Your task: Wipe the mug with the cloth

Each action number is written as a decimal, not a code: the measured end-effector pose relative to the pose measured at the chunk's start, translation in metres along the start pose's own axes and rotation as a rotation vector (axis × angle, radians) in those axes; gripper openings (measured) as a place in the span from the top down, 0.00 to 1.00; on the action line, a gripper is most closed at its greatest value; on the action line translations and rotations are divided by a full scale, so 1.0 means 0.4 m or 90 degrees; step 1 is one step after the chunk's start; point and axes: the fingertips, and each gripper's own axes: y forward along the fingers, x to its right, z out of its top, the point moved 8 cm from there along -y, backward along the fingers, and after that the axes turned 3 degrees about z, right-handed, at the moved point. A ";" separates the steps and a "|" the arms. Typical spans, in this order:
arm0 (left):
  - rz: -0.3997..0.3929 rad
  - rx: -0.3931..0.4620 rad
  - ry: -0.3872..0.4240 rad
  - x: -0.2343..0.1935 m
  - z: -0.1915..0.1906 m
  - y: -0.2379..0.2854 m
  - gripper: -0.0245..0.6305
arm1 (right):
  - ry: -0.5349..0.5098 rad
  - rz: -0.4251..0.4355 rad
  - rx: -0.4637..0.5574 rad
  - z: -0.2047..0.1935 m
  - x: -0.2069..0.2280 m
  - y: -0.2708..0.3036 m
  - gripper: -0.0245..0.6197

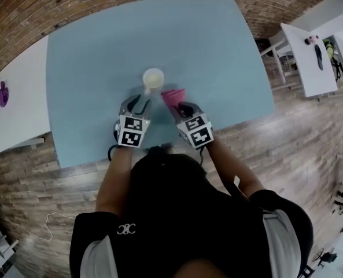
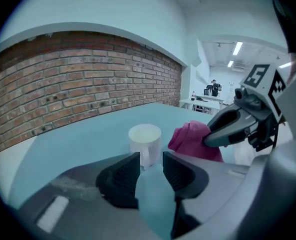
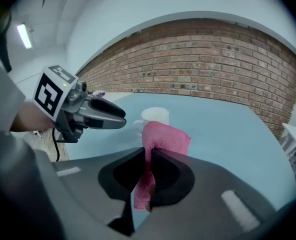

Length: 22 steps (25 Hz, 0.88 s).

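No wiping yet, I judge — my right gripper (image 3: 148,151) pinches the cloth (image 3: 165,136) near the mug (image 1: 153,79), which stands on the table (image 1: 96,57). My left gripper (image 2: 151,159) has its fingers (image 2: 122,176) spread and empty, aimed at the mug — steadying and wiping remain.

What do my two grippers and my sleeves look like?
The left gripper and right gripper have grey bodies, dark ribbed pads and a cube of black-and-white square markers each. A dark cable trails from the left one. Short sleeves: black with white panels.
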 end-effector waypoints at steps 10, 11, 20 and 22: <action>-0.042 -0.037 0.004 -0.007 -0.041 0.109 0.70 | -0.020 0.029 -0.090 0.005 -0.006 0.071 0.90; -0.046 -0.038 0.004 -0.006 -0.042 0.114 0.70 | -0.022 0.033 -0.098 0.002 -0.007 0.077 0.90; -0.093 0.011 0.015 -0.004 -0.023 0.121 0.87 | -0.062 0.039 -0.177 -0.003 -0.012 0.150 0.90; -0.112 0.000 0.013 -0.006 -0.026 0.124 0.87 | -0.070 0.043 -0.191 0.000 -0.017 0.164 0.90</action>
